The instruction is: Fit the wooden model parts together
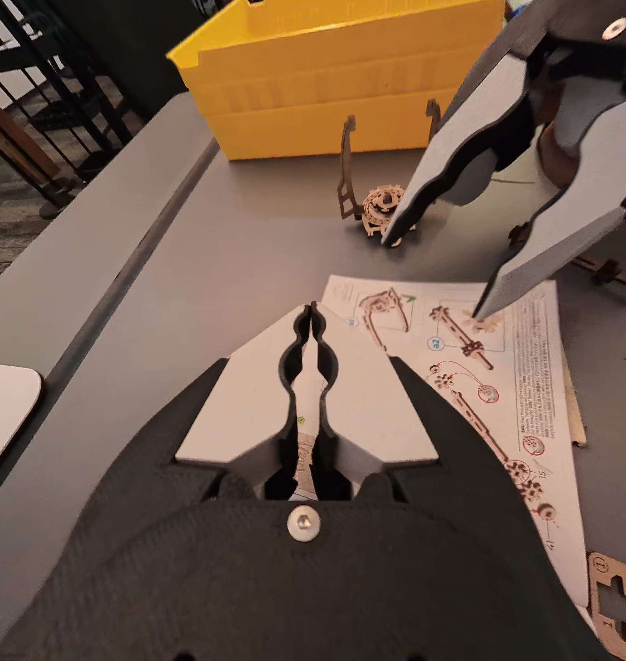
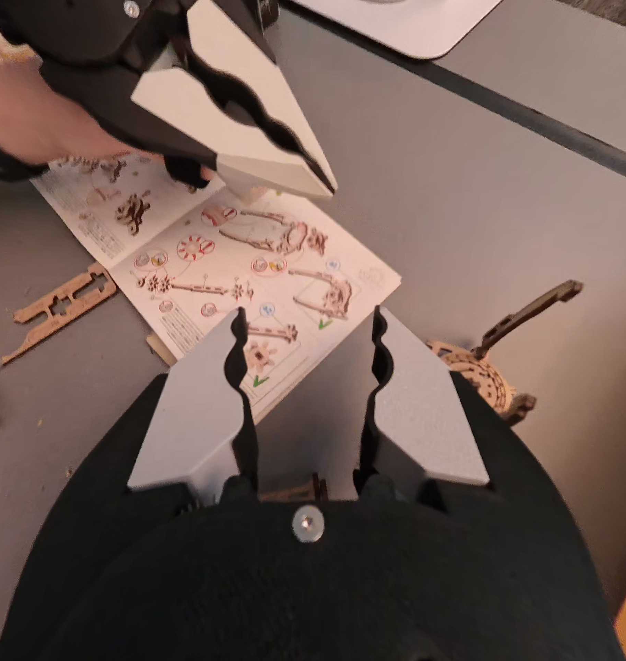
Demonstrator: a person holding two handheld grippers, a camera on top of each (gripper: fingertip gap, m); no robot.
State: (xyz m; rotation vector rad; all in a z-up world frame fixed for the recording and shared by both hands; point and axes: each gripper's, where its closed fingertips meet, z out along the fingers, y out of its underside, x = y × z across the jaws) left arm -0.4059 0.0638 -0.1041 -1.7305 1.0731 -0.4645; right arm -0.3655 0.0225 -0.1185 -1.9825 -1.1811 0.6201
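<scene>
In the left wrist view, I am seeing a black railing (image 1: pixel 36 107) in the upper left of the frame, beyond the edge of the grey table (image 1: pixel 204 257). A yellow bin (image 1: pixel 322 89) is sitting at the top centre. Just below it, toward the centre right, the partly built wooden model (image 1: pixel 376 207) is standing on the table, a round gear cluster with thin dark arms rising from it. At the bottom centre I am holding the left gripper (image 1: pixel 312 308) clenched, its tips meeting with nothing visible between them, over the left edge of an open instruction sheet (image 1: pixel 512 375). At the upper right, the right gripper (image 1: pixel 433 279) is reaching down with its jaws spread wide, one tip beside the model and the other touching the sheet.

In the right wrist view, a cut-out wooden panel (image 2: pixel 61 307) is lying at the middle left, beside the sheet (image 2: pixel 358 272). The left gripper (image 2: pixel 331 189) is hanging pressed closed at the upper left, held by a hand (image 2: pixel 25 118). The right gripper (image 2: pixel 308 311) is released at the centre, empty. The model (image 2: pixel 483 379) is sitting at the middle right.
</scene>
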